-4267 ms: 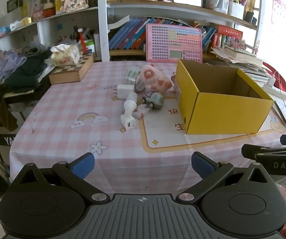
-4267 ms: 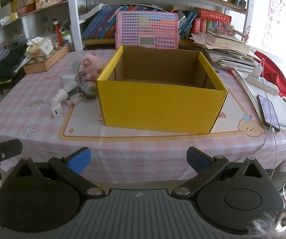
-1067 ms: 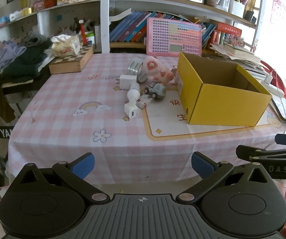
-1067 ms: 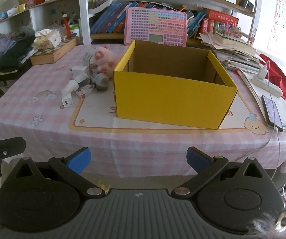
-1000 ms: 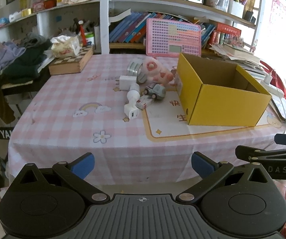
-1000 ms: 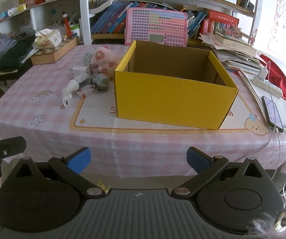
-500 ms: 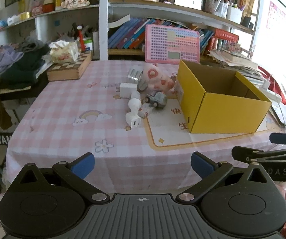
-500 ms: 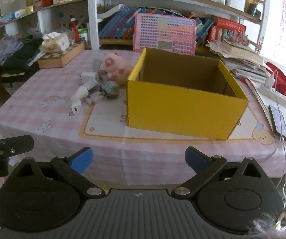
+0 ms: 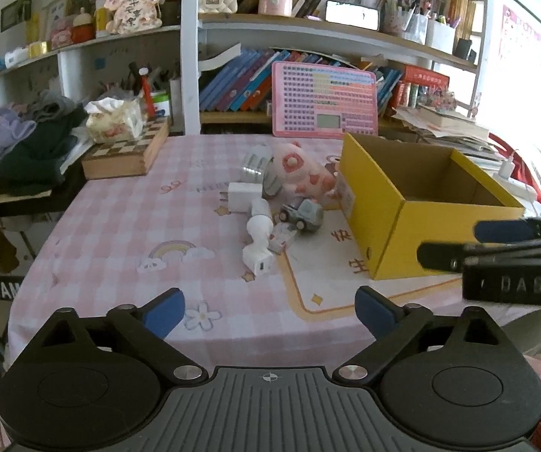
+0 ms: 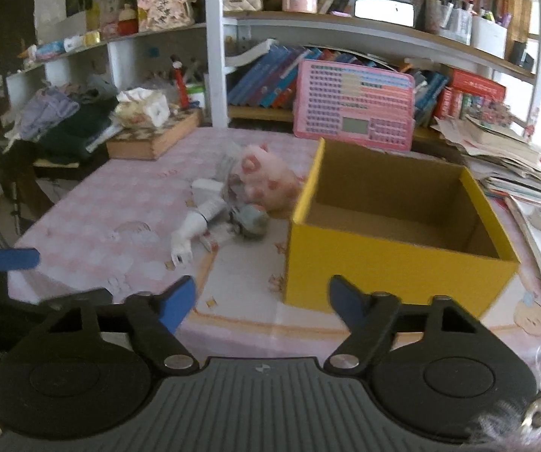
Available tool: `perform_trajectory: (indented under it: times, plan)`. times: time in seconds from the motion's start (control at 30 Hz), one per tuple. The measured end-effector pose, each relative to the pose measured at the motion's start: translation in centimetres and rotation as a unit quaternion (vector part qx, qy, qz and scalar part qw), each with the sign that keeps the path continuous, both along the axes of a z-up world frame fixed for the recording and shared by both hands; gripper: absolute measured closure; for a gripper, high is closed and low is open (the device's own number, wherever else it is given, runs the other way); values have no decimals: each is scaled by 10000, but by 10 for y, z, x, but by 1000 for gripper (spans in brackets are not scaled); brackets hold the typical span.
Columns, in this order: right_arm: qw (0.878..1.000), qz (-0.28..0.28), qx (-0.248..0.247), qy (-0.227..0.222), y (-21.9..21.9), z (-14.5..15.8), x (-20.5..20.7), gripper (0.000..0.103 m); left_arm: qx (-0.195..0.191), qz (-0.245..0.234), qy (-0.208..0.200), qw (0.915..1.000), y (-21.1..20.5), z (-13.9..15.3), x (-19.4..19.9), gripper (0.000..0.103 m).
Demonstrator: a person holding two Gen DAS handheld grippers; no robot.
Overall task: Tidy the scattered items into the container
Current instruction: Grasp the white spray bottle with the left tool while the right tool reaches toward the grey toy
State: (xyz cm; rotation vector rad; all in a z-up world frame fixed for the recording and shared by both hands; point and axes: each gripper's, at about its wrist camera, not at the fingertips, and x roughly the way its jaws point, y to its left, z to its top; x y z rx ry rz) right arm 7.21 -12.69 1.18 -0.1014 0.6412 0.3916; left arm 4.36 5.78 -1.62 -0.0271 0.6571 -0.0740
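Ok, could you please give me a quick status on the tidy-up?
Left claw open, right claw just been closing, both empty. Yellow box empty; pile with pink plush untouched. Nothing in the way.

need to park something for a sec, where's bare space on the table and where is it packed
Bare cloth runs from the checkered wooden box down past the rainbow print to the near edge. The mat in front of the yellow box is also free. It is packed just left of that box: pink plush, toy car, white chargers.
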Motion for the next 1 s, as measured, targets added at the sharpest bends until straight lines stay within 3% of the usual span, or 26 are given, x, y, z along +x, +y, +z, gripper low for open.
perform_trajectory:
  times: [0.13, 0.3, 0.5, 0.8, 1.0]
  plan:
    - [9997, 172, 155, 86, 11, 8, 22, 51, -31, 39, 57, 10000, 5, -3, 22, 14]
    - [9988, 412, 166, 181, 30, 13, 53, 51, -80, 9, 157, 9998, 8, -9, 47, 28]
    - [9976, 621, -71, 304, 47, 8, 92, 51, 1, -23, 221, 9998, 4, -18, 82, 30]
    - [9937, 766, -399, 715, 70, -6, 155, 51, 114, -61, 420, 9990, 1, -31, 136, 48]
    - [9888, 785, -664, 1081, 90, -24, 195, 51, 122, -70, 609, 9980, 1, -45, 169, 50]
